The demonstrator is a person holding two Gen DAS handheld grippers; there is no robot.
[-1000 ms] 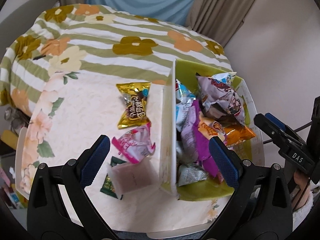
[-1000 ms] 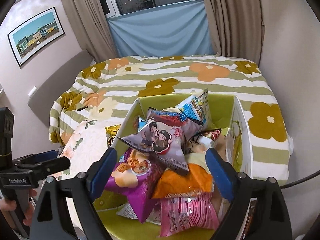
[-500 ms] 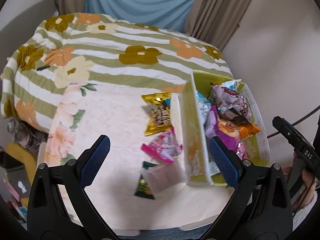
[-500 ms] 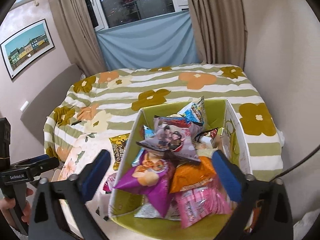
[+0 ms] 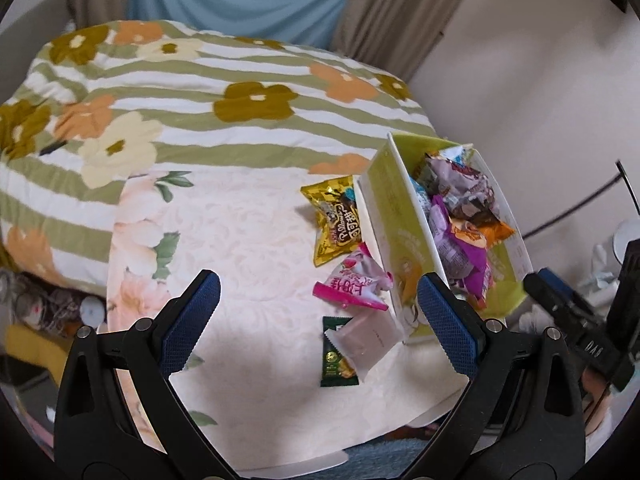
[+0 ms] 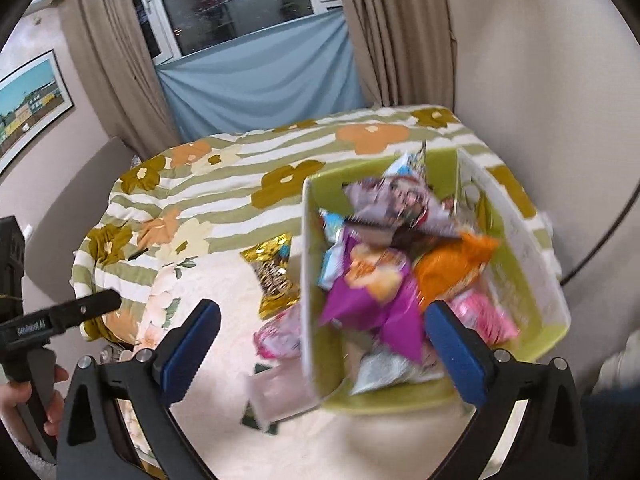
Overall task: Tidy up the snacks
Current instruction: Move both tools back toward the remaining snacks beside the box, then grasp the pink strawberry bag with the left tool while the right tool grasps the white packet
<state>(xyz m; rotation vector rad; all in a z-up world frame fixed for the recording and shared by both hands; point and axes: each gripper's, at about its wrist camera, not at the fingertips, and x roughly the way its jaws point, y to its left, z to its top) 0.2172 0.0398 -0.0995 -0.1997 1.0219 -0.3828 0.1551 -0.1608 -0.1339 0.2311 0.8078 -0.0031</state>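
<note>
A green and white box [image 5: 400, 216] full of snack packets stands at the right of the cream cloth. Left of it lie a gold packet [image 5: 336, 216], a pink packet [image 5: 356, 284], a pale pink packet [image 5: 368, 344] and a dark green packet [image 5: 334, 364]. My left gripper [image 5: 318, 284] hovers open and empty above the loose packets. My right gripper [image 6: 322, 312] is open and empty above the box's [image 6: 310, 280] near left wall. In that blurred view a purple packet [image 6: 376, 296] and an orange packet [image 6: 452, 268] top the pile.
The cream floral cloth [image 5: 240, 240] covers the table, with a striped flower bedspread [image 5: 200, 100] behind it. A bare wall [image 5: 520, 80] stands close on the right. Curtains [image 6: 400, 32] and a window are at the back. Clutter [image 5: 48, 308] sits low on the left.
Both grippers have drawn back and to the left, so the box now sits further right in both views. The right jaws have spread wider. The snacks have not moved.
</note>
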